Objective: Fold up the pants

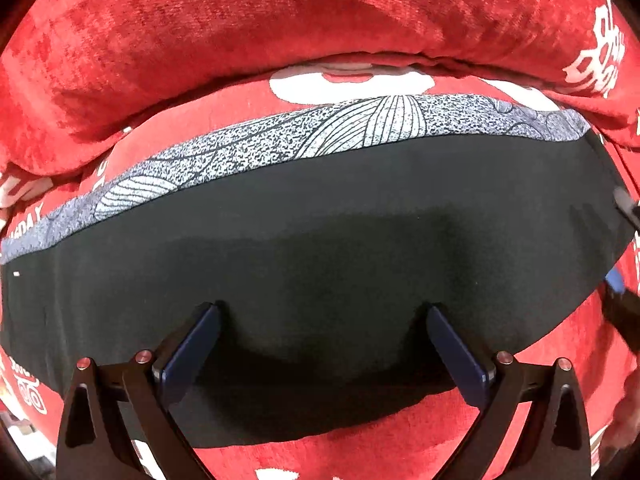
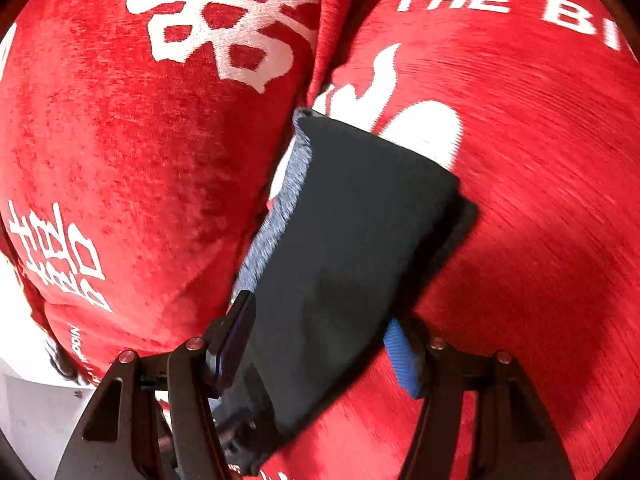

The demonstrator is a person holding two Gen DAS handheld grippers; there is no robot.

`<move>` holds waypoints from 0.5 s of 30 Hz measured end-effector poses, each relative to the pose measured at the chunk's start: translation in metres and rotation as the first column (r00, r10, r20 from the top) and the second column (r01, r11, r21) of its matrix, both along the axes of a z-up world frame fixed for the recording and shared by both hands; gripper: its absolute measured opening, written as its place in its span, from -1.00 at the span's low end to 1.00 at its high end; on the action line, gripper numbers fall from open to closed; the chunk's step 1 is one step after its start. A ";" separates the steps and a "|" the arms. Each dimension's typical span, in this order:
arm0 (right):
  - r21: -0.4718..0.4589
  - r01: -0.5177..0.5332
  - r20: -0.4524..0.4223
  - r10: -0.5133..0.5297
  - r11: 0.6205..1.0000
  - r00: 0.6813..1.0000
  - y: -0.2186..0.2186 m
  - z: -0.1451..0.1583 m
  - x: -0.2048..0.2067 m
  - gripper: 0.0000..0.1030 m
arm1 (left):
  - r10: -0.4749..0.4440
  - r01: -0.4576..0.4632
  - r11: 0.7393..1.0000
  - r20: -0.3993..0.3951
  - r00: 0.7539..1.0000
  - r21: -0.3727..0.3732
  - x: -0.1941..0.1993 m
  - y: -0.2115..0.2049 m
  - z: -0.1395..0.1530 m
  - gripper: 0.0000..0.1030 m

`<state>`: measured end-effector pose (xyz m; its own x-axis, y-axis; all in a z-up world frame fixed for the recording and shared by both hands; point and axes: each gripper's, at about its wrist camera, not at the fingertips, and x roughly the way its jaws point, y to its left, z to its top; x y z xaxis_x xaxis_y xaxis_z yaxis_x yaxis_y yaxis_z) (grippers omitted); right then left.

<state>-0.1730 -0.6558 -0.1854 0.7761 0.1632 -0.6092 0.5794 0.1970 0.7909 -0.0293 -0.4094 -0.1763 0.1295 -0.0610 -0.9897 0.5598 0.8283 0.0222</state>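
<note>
The pants (image 1: 320, 248), dark with a grey patterned band (image 1: 360, 124) along the far edge, lie flat in a long strip on a red sofa seat (image 1: 440, 432) printed with white lettering, just in front of the red back cushion (image 1: 280, 20). The left gripper (image 1: 322, 320) points down over the near middle of the strip with its fingers (image 1: 192, 352) spread wide and nothing between them; the tips sit at or just above the cloth, and contact cannot be told. In the right wrist view the right gripper (image 2: 320, 328) straddles one end of the pants (image 2: 352, 240), its fingers (image 2: 402, 356) standing apart on either side of the strip; they do not look pressed on the fabric, so this reads as open around it, though blur makes that uncertain. The step in hand seems to be taking that end to fold it over. To do it well, the right fingers should close on all the layers at the very edge, not just the top one, while the left holds the middle down as the crease line, and the end should be carried over level so the patterned band stays aligned. The far end of the strip is cut off in the left view, the layer count is hidden, and a dark part under the right gripper is hard to make out.
</note>
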 end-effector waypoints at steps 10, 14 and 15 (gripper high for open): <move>-0.113 -0.133 -0.062 0.126 0.985 0.990 0.000 0.044 0.015 -0.72 | -0.019 0.020 1.000 0.079 0.997 -0.009 0.025 -0.046 0.024 1.00; -0.223 -0.205 -0.074 0.193 0.953 0.978 0.014 0.074 0.024 -0.72 | -0.041 0.041 0.999 0.033 0.999 0.008 0.003 -0.032 0.001 1.00; -0.267 -0.254 -0.102 0.235 0.930 0.967 0.021 0.083 0.031 -0.73 | -0.041 0.041 0.999 0.052 0.998 -0.005 0.001 -0.031 0.002 1.00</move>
<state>-0.1419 -0.6344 -0.1028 0.6891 0.1607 -0.7067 0.5355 0.5440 0.6459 -0.0286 -0.4404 -0.1744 0.1775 -0.0732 -0.9814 0.5916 0.8048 0.0470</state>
